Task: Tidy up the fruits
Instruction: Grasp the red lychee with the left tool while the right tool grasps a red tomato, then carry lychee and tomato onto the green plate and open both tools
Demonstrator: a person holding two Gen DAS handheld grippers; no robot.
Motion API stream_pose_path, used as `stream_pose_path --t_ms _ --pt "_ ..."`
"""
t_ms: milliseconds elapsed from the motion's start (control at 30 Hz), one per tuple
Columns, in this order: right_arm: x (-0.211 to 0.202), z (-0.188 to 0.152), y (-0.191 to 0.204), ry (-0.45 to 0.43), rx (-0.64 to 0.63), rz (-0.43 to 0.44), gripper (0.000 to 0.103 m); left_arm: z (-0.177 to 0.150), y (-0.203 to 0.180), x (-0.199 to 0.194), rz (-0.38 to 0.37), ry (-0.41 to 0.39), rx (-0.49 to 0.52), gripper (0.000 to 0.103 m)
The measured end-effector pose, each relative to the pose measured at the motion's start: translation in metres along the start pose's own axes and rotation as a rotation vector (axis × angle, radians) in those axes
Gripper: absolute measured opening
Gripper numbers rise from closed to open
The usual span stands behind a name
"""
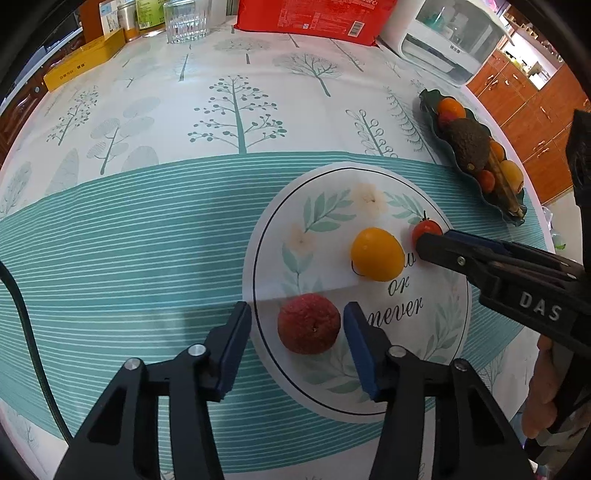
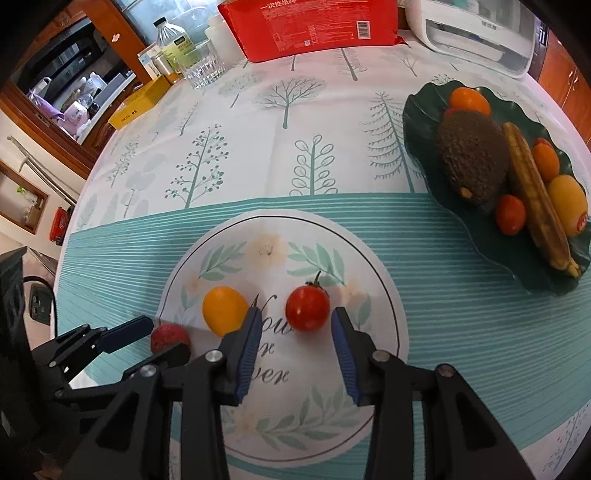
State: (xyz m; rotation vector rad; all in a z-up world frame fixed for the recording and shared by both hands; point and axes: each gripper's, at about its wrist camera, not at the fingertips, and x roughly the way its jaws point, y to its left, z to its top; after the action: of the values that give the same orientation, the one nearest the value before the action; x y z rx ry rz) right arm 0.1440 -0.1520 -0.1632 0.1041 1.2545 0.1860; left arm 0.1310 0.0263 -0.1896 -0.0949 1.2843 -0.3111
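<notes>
A white floral plate [image 1: 454,280] [image 2: 384,295] holds a rough red lychee [image 1: 308,324] [image 2: 170,338], a yellow tomato [image 1: 377,254] [image 2: 224,310] and a red cherry tomato [image 1: 426,229] [image 2: 307,308]. My left gripper [image 1: 297,321] is open with its fingers on either side of the lychee, not touching it. My right gripper [image 2: 295,328] is open around the cherry tomato; in the left wrist view it [image 1: 428,236] comes in from the right. A dark green leaf dish [image 1: 428,107] [image 2: 421,122] to the right holds an avocado [image 2: 472,157], a banana and several small fruits.
At the table's far edge stand a red packet [image 1: 310,14] [image 2: 310,27], a glass tumbler [image 1: 186,20] [image 2: 203,66], a yellow box [image 1: 83,61] [image 2: 138,103] and a white appliance [image 1: 443,40] [image 2: 476,29]. A black cable [image 1: 26,325] runs down the left.
</notes>
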Motion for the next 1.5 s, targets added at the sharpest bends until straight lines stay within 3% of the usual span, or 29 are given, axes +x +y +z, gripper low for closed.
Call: stream_pose_path --t_ms 167,367,1033,1500 --pt "0.008 0.002 0.002 0.009 -0.026 -0.023 0.027 0.001 -0.002 0.002 -0.001 0.001 0.009 0.041" --pt "0.011 0.004 0.002 0.004 -0.046 -0.023 0.027 0.002 -0.007 0.004 -0.001 0.007 0.022 0.033" --pt "-0.003 -0.012 0.0 0.008 -0.054 0.038 0.025 0.0 -0.013 -0.023 0.025 -0.043 0.02 0.032" --pt "-0.059 -0.032 -0.042 -0.077 -0.003 0.053 0.026 0.02 -0.08 -0.045 0.001 -0.086 0.094 0.032"
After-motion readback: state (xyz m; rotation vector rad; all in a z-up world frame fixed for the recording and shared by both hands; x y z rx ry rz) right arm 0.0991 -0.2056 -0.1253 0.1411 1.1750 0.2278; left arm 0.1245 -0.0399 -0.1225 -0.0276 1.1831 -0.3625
